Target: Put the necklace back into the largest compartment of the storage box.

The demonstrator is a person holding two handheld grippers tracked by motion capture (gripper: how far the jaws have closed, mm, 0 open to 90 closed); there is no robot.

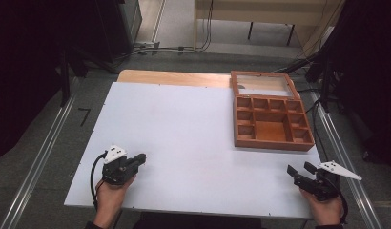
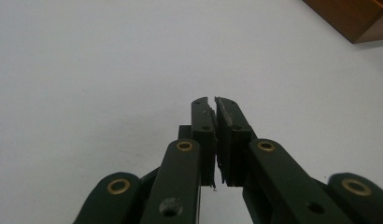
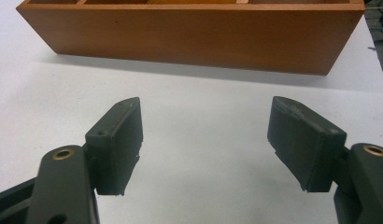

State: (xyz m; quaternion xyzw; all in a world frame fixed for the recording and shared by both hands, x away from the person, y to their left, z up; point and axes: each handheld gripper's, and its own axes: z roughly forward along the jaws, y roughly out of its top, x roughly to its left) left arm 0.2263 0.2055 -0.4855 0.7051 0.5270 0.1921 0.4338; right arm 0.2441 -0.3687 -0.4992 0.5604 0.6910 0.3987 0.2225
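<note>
A wooden box [image 1: 272, 125] with several compartments and its glass lid [image 1: 262, 85] laid open stands at the table's back right. Its near wall [image 3: 194, 35] crosses the top of the right gripper view. My left gripper [image 1: 140, 158] is held by a hand at the front left of the white table; its jaws are shut with nothing between them, the tips [image 2: 214, 103] pressed together. My right gripper [image 1: 301, 169] sits at the front right, pointing toward the box, and stands open [image 3: 204, 123] with bare table between its pads.
The white table top [image 1: 184, 138] has a strip of bare wood [image 1: 174, 78] along its far edge. A corner of the box [image 2: 353, 18] shows at the top right of the left gripper view. Cables and table legs lie on the floor beyond.
</note>
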